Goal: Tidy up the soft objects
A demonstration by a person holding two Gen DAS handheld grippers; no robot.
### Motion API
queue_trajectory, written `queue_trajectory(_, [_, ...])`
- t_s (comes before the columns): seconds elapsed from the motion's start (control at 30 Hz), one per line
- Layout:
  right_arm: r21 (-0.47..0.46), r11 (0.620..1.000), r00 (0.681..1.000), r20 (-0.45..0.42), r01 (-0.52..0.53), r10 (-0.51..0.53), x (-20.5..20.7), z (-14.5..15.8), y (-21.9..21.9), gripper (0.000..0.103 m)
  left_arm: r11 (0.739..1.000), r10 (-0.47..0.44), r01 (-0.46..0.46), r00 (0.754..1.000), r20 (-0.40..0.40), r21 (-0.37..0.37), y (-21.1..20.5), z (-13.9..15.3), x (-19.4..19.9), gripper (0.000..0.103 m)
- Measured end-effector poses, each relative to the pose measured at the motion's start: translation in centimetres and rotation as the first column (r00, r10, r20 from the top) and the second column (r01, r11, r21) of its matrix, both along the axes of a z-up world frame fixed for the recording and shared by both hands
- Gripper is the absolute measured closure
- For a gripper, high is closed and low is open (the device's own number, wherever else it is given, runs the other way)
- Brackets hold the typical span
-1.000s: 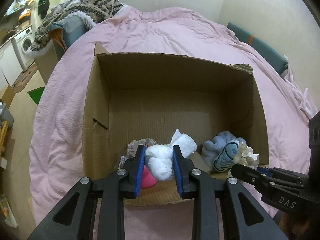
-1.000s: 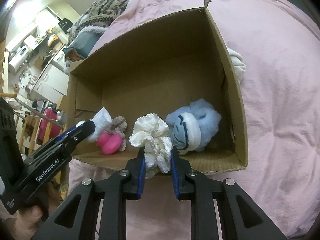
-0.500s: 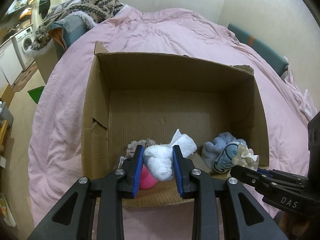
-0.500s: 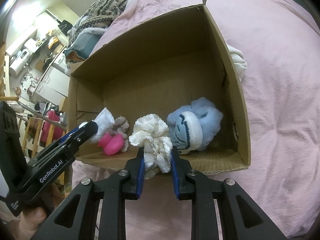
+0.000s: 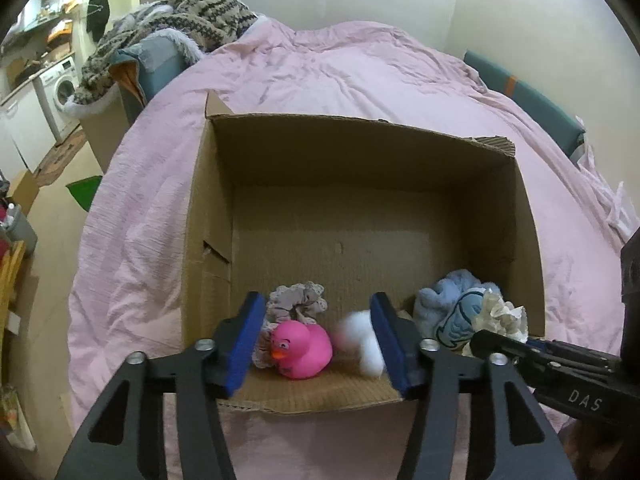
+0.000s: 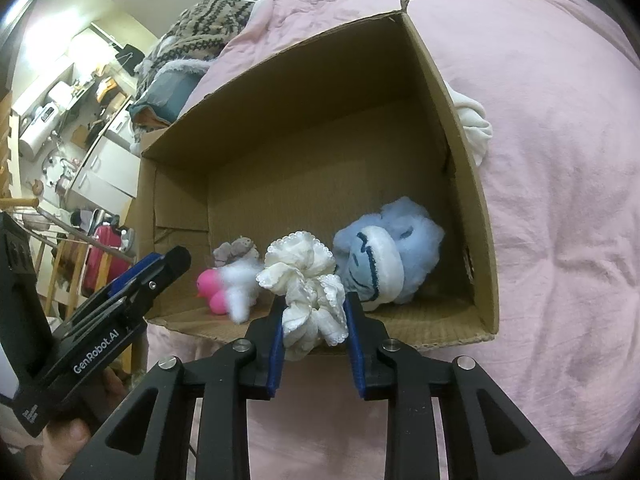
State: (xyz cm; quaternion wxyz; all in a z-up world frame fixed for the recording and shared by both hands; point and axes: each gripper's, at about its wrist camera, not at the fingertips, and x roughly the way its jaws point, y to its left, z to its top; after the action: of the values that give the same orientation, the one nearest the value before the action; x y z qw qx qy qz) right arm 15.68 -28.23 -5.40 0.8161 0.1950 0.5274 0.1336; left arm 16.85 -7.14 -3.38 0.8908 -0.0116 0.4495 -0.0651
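Observation:
A cardboard box (image 5: 352, 152) lies open on the pink bed. My left gripper (image 5: 316, 340) is open at the box's near edge. A white fluffy piece (image 5: 362, 344) is blurred, dropping beside the right finger. A pink rubber duck (image 5: 302, 348) and a grey scrunchie (image 5: 296, 300) lie between the fingers, on the box floor. A blue plush (image 5: 448, 312) sits at the right. My right gripper (image 6: 314, 324) is shut on a cream lace scrunchie (image 6: 308, 276) over the box's near edge (image 6: 400, 332). The blue plush (image 6: 388, 260), duck (image 6: 210, 288) and white piece (image 6: 242, 284) show behind it.
A pink duvet (image 5: 360, 68) covers the bed. A patterned knit blanket (image 5: 172, 20) is piled at the back left. A white cloth (image 6: 474, 124) lies outside the box's right wall. Washing machine (image 5: 60, 88) and floor clutter are at the left.
My left gripper has opened and let go of the white fluffy piece, which drops into the box beside the duck. My right gripper still holds the cream scrunchie.

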Motion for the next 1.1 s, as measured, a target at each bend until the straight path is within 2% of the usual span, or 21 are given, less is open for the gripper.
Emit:
queue_trajectory(0.1, [-0.006, 1.000, 1.000, 0.009, 0.011, -0.011, -0.1, 0.2, 0.0, 0.067, 1.000, 0.008, -0.008, 1.000, -0.007, -0.004, 0.2, 0.2, -0.1, 0.044])
queue_trajectory(0.17, [-0.004, 1.000, 0.999, 0.025, 0.021, -0.021, -0.2, 0.4, -0.2, 0.046, 1.000, 0.002, -0.002, 1.000, -0.009, -0.014, 0.4, 0.5, -0.1, 0.044])
queue_trajectory(0.27, [-0.010, 0.999, 0.997, 0.067, 0.037, -0.036, -0.5, 1.2, -0.4, 0.042, 1.000, 0.023, -0.023, 1.000, -0.005, -0.009, 1.0, 0.8, -0.2, 0.044])
queue_trajectory(0.43, [-0.012, 0.998, 0.994, 0.092, 0.054, -0.052, -0.8, 2.0, -0.7, 0.035, 0.996, 0.076, -0.076, 0.997, 0.008, -0.038, 2.5, 1.7, -0.6, 0.044])
queue_trajectory(0.53, [-0.038, 0.997, 0.988, 0.140, 0.063, -0.057, -1.4, 3.1, -0.6, 0.030, 0.995, 0.079, -0.077, 0.996, 0.033, -0.057, 3.3, 2.7, -1.2, 0.043])
queue_trajectory(0.6, [-0.046, 0.996, 0.983, 0.170, 0.072, -0.063, -1.9, 3.8, -0.7, 0.024, 0.995, 0.094, -0.093, 0.994, 0.051, -0.034, 3.6, 3.2, -1.8, 0.028])
queue_trajectory(0.63, [-0.047, 0.996, 0.981, 0.178, 0.079, -0.070, -2.2, 4.1, -0.8, 0.018, 0.995, 0.102, -0.102, 0.993, 0.065, -0.008, 3.8, 3.4, -2.2, 0.018])
queue_trajectory(0.67, [-0.050, 0.995, 0.980, 0.184, 0.083, -0.073, -2.6, 4.4, -0.9, 0.010, 0.995, 0.102, -0.103, 0.992, 0.077, 0.004, 4.0, 3.7, -2.5, 0.015])
queue_trajectory(0.73, [-0.061, 0.995, 0.978, 0.199, 0.077, -0.063, -3.4, 4.9, -1.0, 0.003, 0.995, 0.094, -0.096, 0.991, 0.092, 0.017, 4.4, 4.2, -3.3, 0.013])
queue_trajectory(0.87, [-0.075, 0.993, 0.968, 0.239, 0.094, -0.073, -4.9, 6.1, -1.5, 0.000, 0.995, 0.097, -0.098, 0.990, 0.100, 0.002, 5.3, 4.9, -4.8, 0.002])
queue_trajectory(1.1, [-0.124, 0.985, 0.951, 0.299, 0.120, -0.078, -6.9, 6.9, -0.9, 0.000, 0.998, 0.052, -0.059, 0.988, 0.145, 0.039, 5.5, 6.0, -8.2, 0.002])
